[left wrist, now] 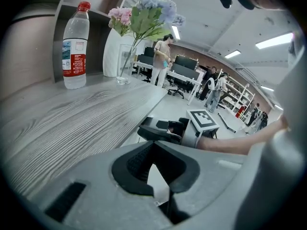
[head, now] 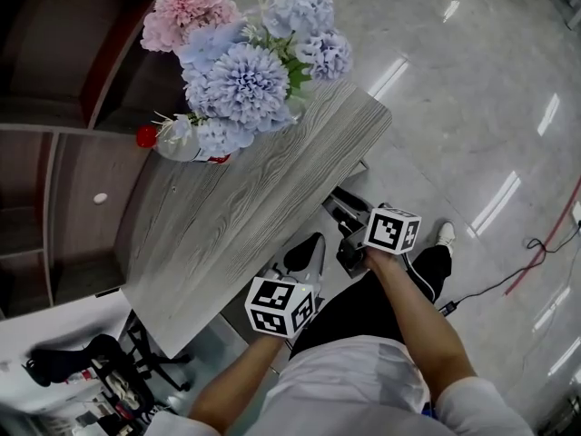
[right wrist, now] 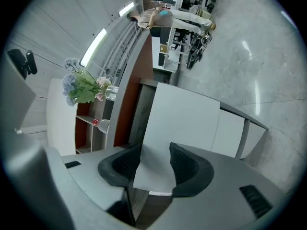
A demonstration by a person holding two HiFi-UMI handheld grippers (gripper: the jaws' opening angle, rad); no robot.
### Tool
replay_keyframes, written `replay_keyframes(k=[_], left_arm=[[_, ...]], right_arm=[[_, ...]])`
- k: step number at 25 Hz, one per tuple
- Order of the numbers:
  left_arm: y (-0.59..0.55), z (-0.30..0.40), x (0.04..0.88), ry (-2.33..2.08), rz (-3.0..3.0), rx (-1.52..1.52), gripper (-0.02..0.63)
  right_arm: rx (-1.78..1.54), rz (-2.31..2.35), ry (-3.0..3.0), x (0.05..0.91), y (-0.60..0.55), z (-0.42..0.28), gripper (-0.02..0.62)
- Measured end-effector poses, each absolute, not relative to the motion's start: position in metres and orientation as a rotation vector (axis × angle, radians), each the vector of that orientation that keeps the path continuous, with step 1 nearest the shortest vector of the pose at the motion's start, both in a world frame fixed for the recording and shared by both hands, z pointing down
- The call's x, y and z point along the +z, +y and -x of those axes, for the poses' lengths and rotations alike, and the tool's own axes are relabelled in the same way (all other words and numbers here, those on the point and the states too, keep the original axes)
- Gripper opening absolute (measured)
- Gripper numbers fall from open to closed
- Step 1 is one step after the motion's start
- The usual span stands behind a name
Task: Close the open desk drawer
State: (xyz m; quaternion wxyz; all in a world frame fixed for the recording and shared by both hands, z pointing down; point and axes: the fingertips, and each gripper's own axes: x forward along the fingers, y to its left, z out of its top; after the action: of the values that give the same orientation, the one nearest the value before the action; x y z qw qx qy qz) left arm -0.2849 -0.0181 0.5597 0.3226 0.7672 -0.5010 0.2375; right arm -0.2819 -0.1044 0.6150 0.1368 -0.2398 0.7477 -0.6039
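The grey wood desk (head: 227, 216) fills the middle of the head view, and its drawer is hidden under the top there. In the right gripper view a white drawer front (right wrist: 184, 114) sits below the desk's edge. My right gripper (right wrist: 153, 164) stands open and level, with the panel's near corner showing between its pads; I cannot tell if they touch it. In the head view that gripper (head: 343, 209) is at the desk's near right edge. My left gripper (head: 304, 254) hangs beside the same edge, tilted down, its jaws (left wrist: 156, 169) a little apart with nothing between them.
A vase of blue and pink flowers (head: 245, 71) and a water bottle (head: 177, 142) stand on the desk's far end. Brown shelving (head: 54, 171) lines the left. A black chair base (head: 136, 352) sits at lower left. A red cable (head: 545, 243) crosses the floor at right.
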Motion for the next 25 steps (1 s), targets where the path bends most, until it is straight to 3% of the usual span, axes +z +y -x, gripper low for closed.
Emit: replay_keyframes(k=[13, 17, 25], left_arm=[[-0.012, 0.292, 0.555, -1.366, -1.996, 0.608, 0.003], [-0.008, 0.286, 0.543, -1.379, -1.983, 0.590, 0.003], [-0.015, 0.271, 0.514, -1.445, -1.970, 0.510, 0.003]], right_arm=[[-1.727, 0.643, 2.242, 0.612, -0.109, 0.289, 0.171], [-1.735, 0.657, 2.305, 0.605, -0.096, 0.279, 0.097], [-1.666, 0.699, 2.508, 0.566, -0.079, 0.236, 0.072]])
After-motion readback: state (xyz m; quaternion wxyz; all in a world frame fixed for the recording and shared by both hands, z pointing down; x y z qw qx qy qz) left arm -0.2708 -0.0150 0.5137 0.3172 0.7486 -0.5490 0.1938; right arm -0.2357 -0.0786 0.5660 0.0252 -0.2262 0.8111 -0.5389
